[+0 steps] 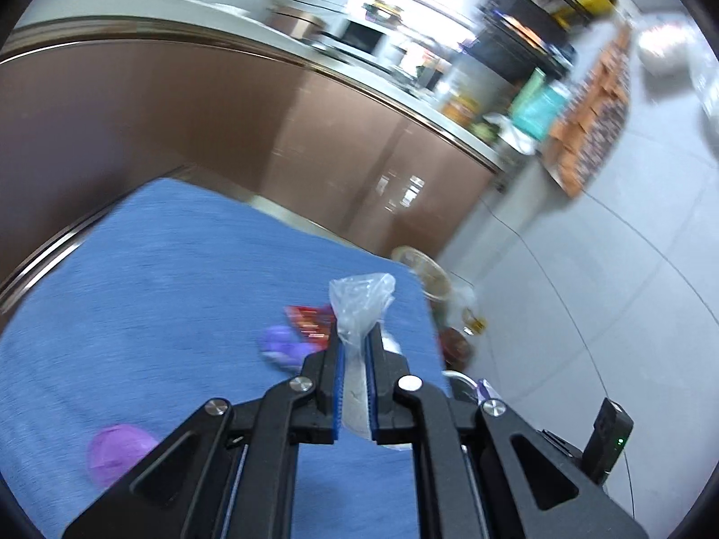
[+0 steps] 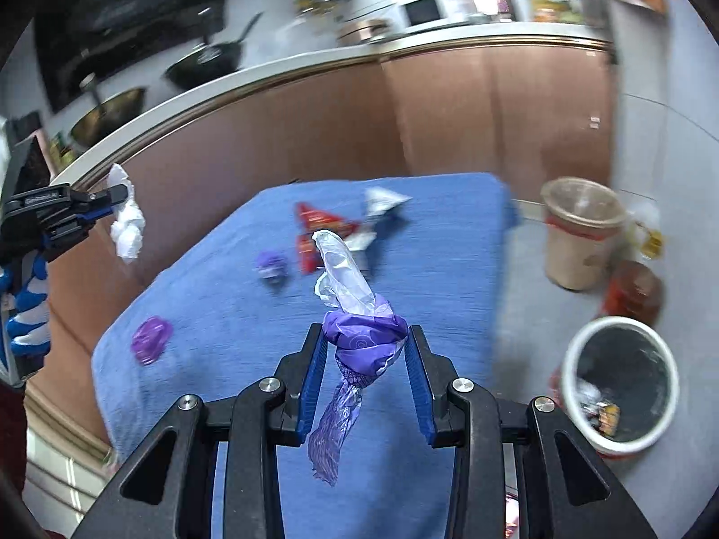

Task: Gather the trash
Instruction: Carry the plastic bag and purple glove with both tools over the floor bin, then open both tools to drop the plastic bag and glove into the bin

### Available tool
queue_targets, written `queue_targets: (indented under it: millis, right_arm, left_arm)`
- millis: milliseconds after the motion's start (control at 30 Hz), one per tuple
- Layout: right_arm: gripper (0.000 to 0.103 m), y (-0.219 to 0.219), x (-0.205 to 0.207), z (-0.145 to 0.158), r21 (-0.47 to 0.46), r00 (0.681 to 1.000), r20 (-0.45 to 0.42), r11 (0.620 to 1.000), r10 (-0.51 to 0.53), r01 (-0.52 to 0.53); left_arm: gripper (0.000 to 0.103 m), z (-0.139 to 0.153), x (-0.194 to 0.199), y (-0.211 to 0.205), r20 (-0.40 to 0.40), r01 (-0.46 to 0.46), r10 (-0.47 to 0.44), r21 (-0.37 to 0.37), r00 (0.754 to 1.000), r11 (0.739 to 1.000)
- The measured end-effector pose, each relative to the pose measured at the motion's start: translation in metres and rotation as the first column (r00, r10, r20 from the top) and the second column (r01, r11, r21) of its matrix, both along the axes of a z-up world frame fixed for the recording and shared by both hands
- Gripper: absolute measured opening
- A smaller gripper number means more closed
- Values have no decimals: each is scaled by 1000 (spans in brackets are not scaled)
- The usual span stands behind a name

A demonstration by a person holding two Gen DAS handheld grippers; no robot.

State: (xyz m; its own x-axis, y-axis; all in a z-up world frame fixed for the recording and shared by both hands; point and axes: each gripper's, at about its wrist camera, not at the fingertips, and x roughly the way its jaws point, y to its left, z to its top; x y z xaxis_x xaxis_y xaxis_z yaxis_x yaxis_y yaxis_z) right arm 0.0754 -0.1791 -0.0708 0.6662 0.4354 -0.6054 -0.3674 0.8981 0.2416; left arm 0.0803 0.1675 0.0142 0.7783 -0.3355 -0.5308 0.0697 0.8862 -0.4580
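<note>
My left gripper (image 1: pixel 357 337) is shut on a crumpled clear plastic bag (image 1: pixel 361 301), held above the blue-covered table (image 1: pixel 135 292). In the right wrist view the same left gripper (image 2: pixel 117 198) hangs at the far left with the whitish plastic (image 2: pixel 128 224) dangling from it. My right gripper (image 2: pixel 365 337) is shut on a purple wrapper bundled with clear plastic (image 2: pixel 359 341), raised over the blue table (image 2: pixel 427 269). On the cloth lie red wrappers (image 2: pixel 323 220), a silver wrapper (image 2: pixel 382 200), a small purple crumple (image 2: pixel 272 265) and a purple scrap (image 2: pixel 152 339). A white bin with a black liner (image 2: pixel 622 373) stands on the floor to the right, with some trash inside.
A tan bucket (image 2: pixel 579 233) and a reddish jar (image 2: pixel 633 292) stand on the floor past the table's right edge. Brown kitchen cabinets (image 2: pixel 314 134) with a crowded counter run behind the table. A striped sleeve (image 2: pixel 27 314) shows at the left.
</note>
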Motion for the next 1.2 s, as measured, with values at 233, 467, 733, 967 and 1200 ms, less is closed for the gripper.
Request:
queue_targets:
  millis: [233, 467, 733, 967, 1200]
  right_arm:
    - [35, -94, 9, -8, -3, 979, -2, 979, -205, 205]
    - [35, -151, 32, -31, -43, 938, -16, 938, -345, 344]
    - [35, -199, 77, -87, -117, 888, -93, 891, -450, 439]
    - [36, -219, 112, -123, -155, 856, -144, 865, -497, 477]
    - [39, -224, 127, -144, -198, 838, -165, 849, -521, 489]
  left_arm:
    - [8, -6, 68, -122, -33, 212, -211, 28, 977, 977]
    - [8, -36, 127, -240, -94, 361, -356, 35, 930, 932]
    - [8, -92, 190, -357, -192, 468, -447, 84, 874, 880]
    - [8, -146, 225, -425, -271, 510, -463, 137, 844, 849]
    - [9, -187, 245, -455, -333, 543, -478, 137, 813, 829]
